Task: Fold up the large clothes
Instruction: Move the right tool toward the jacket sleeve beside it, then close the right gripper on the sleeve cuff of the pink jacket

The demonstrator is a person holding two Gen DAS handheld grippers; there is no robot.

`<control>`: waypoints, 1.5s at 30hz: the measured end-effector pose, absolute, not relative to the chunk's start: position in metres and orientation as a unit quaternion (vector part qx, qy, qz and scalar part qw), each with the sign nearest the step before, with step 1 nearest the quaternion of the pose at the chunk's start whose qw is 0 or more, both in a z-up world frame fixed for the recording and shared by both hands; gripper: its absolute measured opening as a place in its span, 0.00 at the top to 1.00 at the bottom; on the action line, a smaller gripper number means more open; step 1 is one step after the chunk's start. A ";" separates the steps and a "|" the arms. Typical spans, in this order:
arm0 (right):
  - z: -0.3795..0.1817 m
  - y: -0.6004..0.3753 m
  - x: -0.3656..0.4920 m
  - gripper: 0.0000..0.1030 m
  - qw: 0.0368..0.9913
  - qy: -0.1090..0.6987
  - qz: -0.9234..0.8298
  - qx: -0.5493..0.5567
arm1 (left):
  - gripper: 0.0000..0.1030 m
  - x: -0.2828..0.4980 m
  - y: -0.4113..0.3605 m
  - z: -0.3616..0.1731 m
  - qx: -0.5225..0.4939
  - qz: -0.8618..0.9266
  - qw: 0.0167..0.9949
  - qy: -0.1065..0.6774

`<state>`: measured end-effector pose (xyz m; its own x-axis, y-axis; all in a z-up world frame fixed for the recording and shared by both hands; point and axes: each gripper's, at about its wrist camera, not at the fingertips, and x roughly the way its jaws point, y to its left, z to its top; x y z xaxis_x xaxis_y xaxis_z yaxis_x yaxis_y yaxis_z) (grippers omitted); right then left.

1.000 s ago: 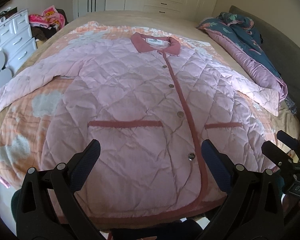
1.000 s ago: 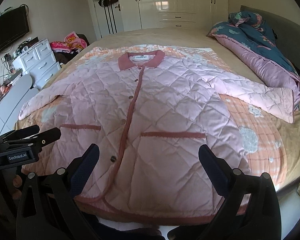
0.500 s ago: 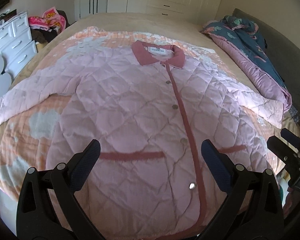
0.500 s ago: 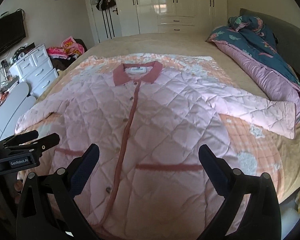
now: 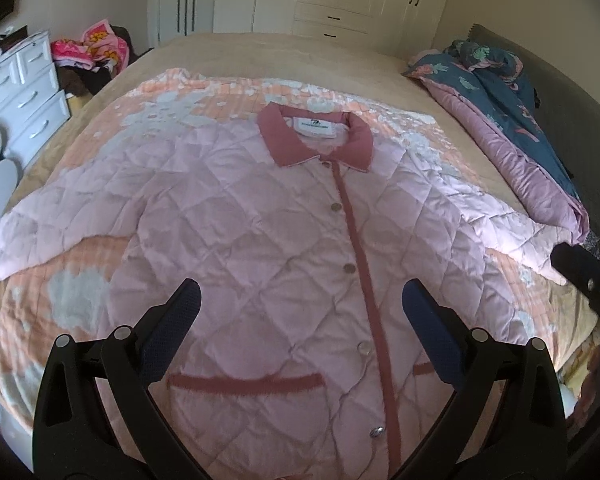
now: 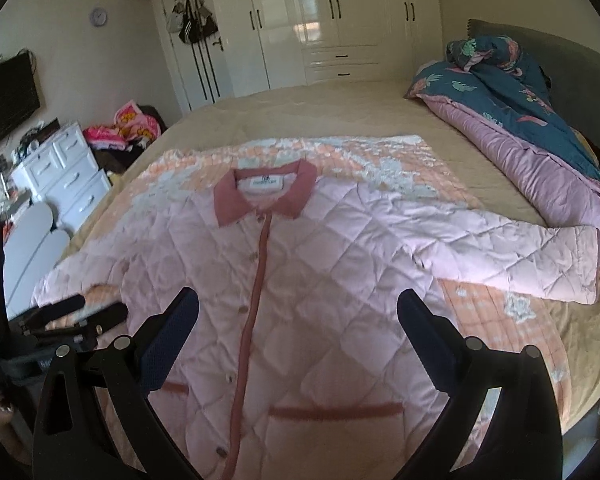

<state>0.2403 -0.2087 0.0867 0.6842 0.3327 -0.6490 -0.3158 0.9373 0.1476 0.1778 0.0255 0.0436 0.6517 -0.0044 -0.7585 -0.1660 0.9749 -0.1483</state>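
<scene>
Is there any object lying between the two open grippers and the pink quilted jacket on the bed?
Nothing visible does. The left gripper and the right gripper are both open above the pink quilted jacket, which lies flat and uncovered. The blue and purple duvet lies apart at the bed's side.

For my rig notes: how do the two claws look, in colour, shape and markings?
Both claws look alike: the left claw and right claw have black plastic frames with triangular cut-outs, round silver rivets, and two long fingers faced with dark blue textured pads. No cables or sleeves show, and no marking is legible.
</scene>
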 end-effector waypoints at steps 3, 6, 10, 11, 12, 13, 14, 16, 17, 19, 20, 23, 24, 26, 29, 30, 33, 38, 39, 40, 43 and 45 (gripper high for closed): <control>0.090 -0.211 0.254 0.04 0.920 0.353 0.170 0.021 | 0.08 0.192 0.022 0.045 -0.100 0.037 0.903 0.416; 0.093 -0.213 0.269 0.04 0.923 0.350 0.161 0.030 | 0.08 0.204 0.021 0.050 -0.103 0.036 0.906 0.410; 0.099 -0.219 0.287 0.04 0.925 0.346 0.152 0.046 | 0.08 0.222 0.021 0.056 -0.105 0.039 0.907 0.405; 0.101 -0.221 0.293 0.04 0.926 0.344 0.150 0.051 | 0.08 0.226 0.021 0.057 -0.107 0.039 0.908 0.404; 0.103 -0.223 0.298 0.04 0.927 0.341 0.148 0.056 | 0.08 0.232 0.021 0.059 -0.109 0.038 0.908 0.403; 0.104 -0.225 0.301 0.04 0.927 0.340 0.146 0.059 | 0.08 0.236 0.020 0.060 -0.112 0.033 0.908 0.402; 0.105 -0.228 0.306 0.04 0.928 0.338 0.143 0.065 | 0.08 0.241 0.019 0.061 -0.116 0.031 0.908 0.400; 0.105 -0.234 0.315 0.04 0.929 0.336 0.135 0.073 | 0.08 0.250 0.018 0.063 -0.121 0.027 0.909 0.398; 0.104 -0.237 0.321 0.04 0.929 0.337 0.130 0.078 | 0.08 0.254 0.016 0.063 -0.122 0.026 0.909 0.397; 0.100 -0.243 0.331 0.04 0.929 0.339 0.123 0.084 | 0.08 0.262 0.013 0.062 -0.119 0.028 0.909 0.398; 0.098 -0.247 0.337 0.04 0.930 0.339 0.115 0.087 | 0.08 0.266 0.012 0.062 -0.118 0.029 0.909 0.400; 0.088 -0.258 0.351 0.04 0.931 0.341 0.096 0.093 | 0.08 0.281 0.005 0.057 -0.113 0.027 0.906 0.406; 0.084 -0.263 0.356 0.04 0.931 0.341 0.089 0.094 | 0.08 0.286 0.003 0.055 -0.113 0.025 0.905 0.409; 0.077 -0.273 0.366 0.04 0.932 0.343 0.077 0.094 | 0.08 0.297 -0.004 0.049 -0.103 0.023 0.904 0.414; 0.063 -0.295 0.379 0.04 0.932 0.346 0.043 0.100 | 0.08 0.309 -0.012 0.039 -0.094 0.017 0.904 0.418; 0.061 -0.302 0.382 0.04 0.931 0.347 0.037 0.103 | 0.08 0.313 -0.015 0.035 -0.092 0.017 0.902 0.421; 0.048 -0.326 0.394 0.04 0.925 0.359 0.013 0.122 | 0.08 0.327 -0.025 0.024 -0.086 0.015 0.898 0.431; 0.023 -0.361 0.411 0.04 0.912 0.379 -0.019 0.156 | 0.08 0.341 -0.035 0.008 -0.098 0.005 0.891 0.443; 0.020 -0.365 0.412 0.04 0.910 0.381 -0.022 0.161 | 0.08 0.343 -0.036 0.006 -0.101 0.003 0.890 0.445; 0.015 -0.372 0.415 0.04 0.907 0.385 -0.033 0.167 | 0.08 0.345 -0.038 0.003 -0.104 0.001 0.889 0.446; 0.003 -0.390 0.420 0.04 0.899 0.392 -0.053 0.185 | 0.08 0.351 -0.046 -0.005 -0.098 0.005 0.885 0.455; -0.003 -0.401 0.421 0.04 0.895 0.394 -0.064 0.201 | 0.08 0.357 -0.050 -0.010 -0.097 0.006 0.883 0.460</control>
<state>0.4212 -0.4015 -0.0025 0.6809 0.0433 -0.7311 0.2729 0.9114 0.3081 0.3566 -0.0505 -0.0101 0.5770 -0.0781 -0.8130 -0.0999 0.9812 -0.1651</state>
